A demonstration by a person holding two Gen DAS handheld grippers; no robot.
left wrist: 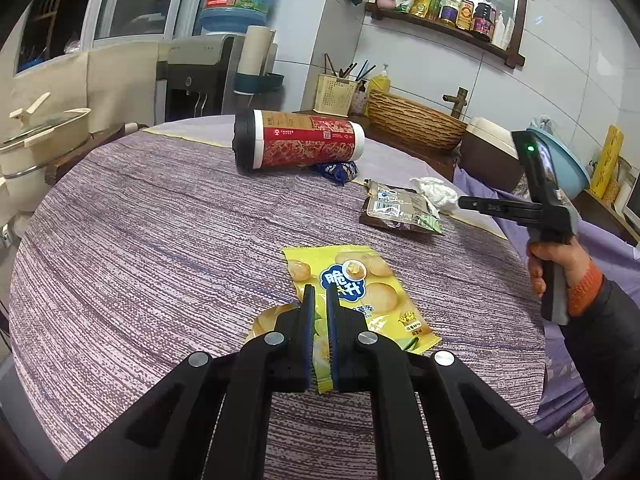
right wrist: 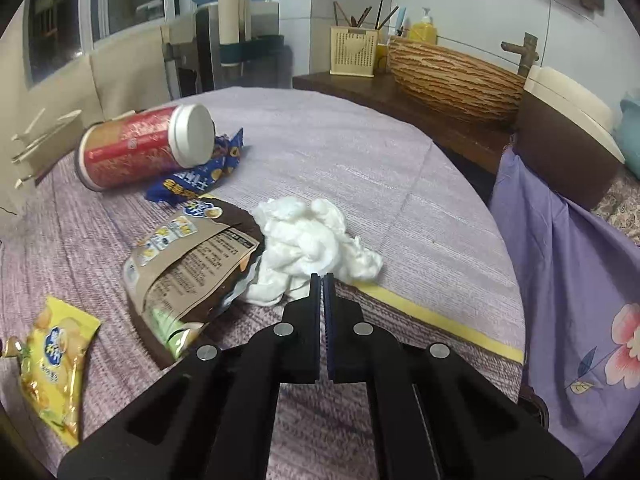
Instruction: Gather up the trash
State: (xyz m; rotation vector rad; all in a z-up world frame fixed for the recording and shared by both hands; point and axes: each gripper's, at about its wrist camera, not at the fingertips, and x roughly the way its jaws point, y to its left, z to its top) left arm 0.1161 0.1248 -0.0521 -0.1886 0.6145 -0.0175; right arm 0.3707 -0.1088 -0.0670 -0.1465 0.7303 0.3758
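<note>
On the round table with its purple cloth [left wrist: 140,240], my left gripper [left wrist: 320,292] is shut on a yellow snack wrapper [left wrist: 360,280], which runs between the two fingers; the right wrist view shows this wrapper [right wrist: 56,352] at bottom left. My right gripper [right wrist: 322,276] is shut with its tips at the near edge of a crumpled white tissue [right wrist: 304,236] and seems to pinch it. In the left wrist view that gripper [left wrist: 462,202] reaches the tissue [left wrist: 436,194] from the right. A brown snack packet [right wrist: 192,264] lies beside the tissue.
A red canister [left wrist: 304,144] lies on its side at the table's far part, with a blue wrapper [left wrist: 338,170] against it. A pot [left wrist: 40,136] stands left of the table. Behind are a wicker basket [right wrist: 452,76] and a hanging purple cloth [right wrist: 560,260].
</note>
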